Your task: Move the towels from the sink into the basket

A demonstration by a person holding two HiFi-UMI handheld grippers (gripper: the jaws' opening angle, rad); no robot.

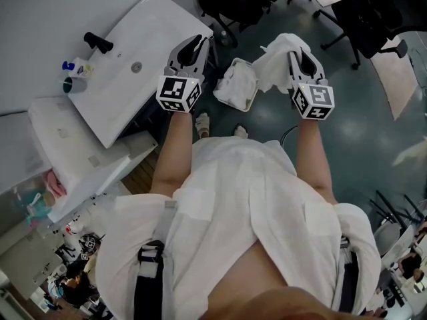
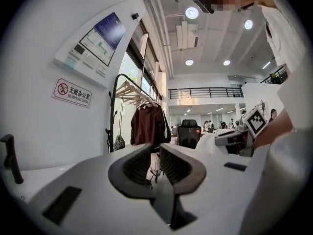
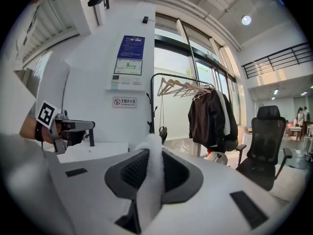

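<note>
The sink [image 1: 153,32] shows a bare white basin in the head view. There's the drain, the black faucet [image 1: 98,42] at its far edge, a few small bottles at its left corner, and not a towel in sight!

Down on the floor, just off the sink's right corner, sits the basket [image 1: 248,99], and one white towel [image 1: 232,84] is already bunched inside it. So part of the job looks done.

Now the second towel [image 1: 277,57]. It hangs from the right gripper [image 1: 298,52], just beside the basket's right rim and not over it yet. In the right gripper view the jaws stand narrow, pinching a fold of white cloth [image 3: 151,175] that runs up between the pads.

The left gripper [image 1: 199,42] hovers over the sink's right edge. Its jaws are nearly together, a slim gap between them and nothing in it.

What's left, by my read, is to carry this towel across above the basket and let it drop. With the basin this bare, that could well be the last one.
</note>
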